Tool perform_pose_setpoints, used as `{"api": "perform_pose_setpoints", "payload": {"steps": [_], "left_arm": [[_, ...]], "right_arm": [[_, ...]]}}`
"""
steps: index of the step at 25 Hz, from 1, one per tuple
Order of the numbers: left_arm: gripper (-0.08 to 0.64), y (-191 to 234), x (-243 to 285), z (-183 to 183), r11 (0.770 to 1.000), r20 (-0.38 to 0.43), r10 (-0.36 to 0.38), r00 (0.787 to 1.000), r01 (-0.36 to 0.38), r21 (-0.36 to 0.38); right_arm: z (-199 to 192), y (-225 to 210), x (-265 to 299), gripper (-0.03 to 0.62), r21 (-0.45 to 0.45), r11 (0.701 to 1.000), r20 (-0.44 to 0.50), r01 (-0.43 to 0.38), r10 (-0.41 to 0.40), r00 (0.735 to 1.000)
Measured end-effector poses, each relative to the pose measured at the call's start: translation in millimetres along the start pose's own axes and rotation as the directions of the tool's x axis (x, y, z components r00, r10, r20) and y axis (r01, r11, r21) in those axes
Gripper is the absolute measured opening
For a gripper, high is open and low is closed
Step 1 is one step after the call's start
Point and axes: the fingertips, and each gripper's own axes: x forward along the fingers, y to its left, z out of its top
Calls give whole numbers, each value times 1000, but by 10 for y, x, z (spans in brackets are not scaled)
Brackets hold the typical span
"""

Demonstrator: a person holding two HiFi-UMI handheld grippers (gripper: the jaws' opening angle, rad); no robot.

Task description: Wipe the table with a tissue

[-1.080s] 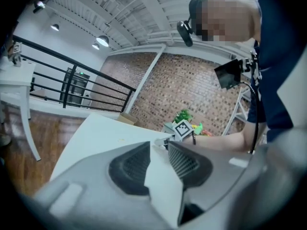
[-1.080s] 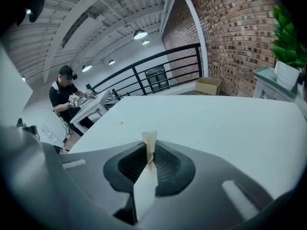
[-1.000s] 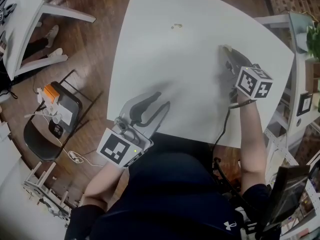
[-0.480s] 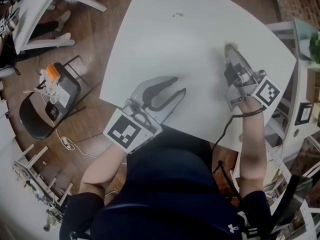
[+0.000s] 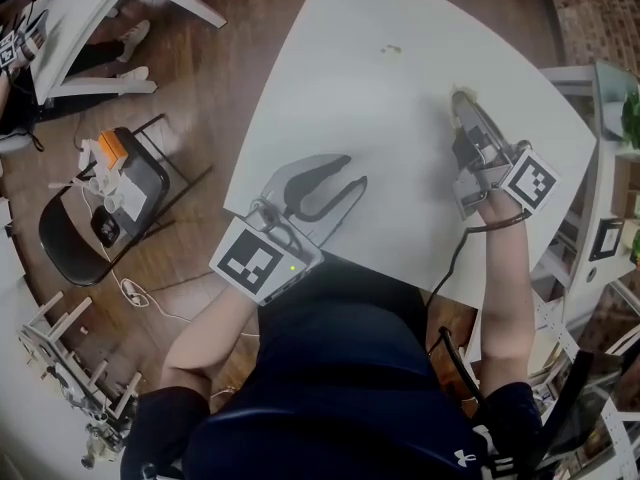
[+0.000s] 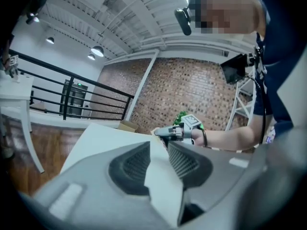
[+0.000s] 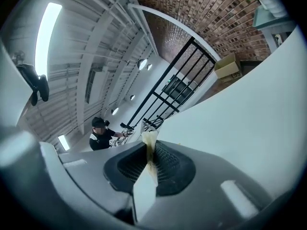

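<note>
Cream paper tissue (image 7: 149,139), a thin crumpled strip, sits pinched between the pressed-together jaws of the right gripper (image 5: 464,106), its end poking out past the tips. It seems to rest on the flat white worktop (image 5: 330,88), to the right of the small brown speck (image 5: 390,49) and a little nearer the person. Over the last second this gripper has rolled so that its marker cube faces outward and its body lies lower. The tissue end has hardly shifted relative to the speck. The left gripper (image 5: 352,171) has meanwhile slid forward onto the worktop and has held there for the last half second. It is well short of the speck and to its left, jaws spread with nothing but bare surface between them. My reading is that the tissue is now set down ready for a stroke. The speck looks untouched, so the wipe toward it is not yet made
</note>
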Motion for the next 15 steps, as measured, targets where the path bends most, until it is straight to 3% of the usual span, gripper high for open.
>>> {"api": "perform_pose_setpoints", "payload": {"steps": [5, 11, 13, 15], "left_arm": [[118, 391, -147, 24, 1000, -20, -9, 1000, 9, -12], [118, 809, -240, 104, 1000, -24, -11, 1000, 10, -29], [118, 898, -231, 132, 999, -24, -18, 1000, 17, -39], [118, 983, -217, 193, 999, -16, -20, 1000, 20, -46]], "right_arm": [[-43, -76, 348, 34, -41, 996, -15, 82, -83, 996], [-70, -75, 746, 34, -30, 994, -20, 107, -108, 994], [-81, -142, 836, 34, -66, 985, -43, 158, -161, 986], [-102, -270, 909, 34, -149, 958, -79, 245, -259, 963]]}}
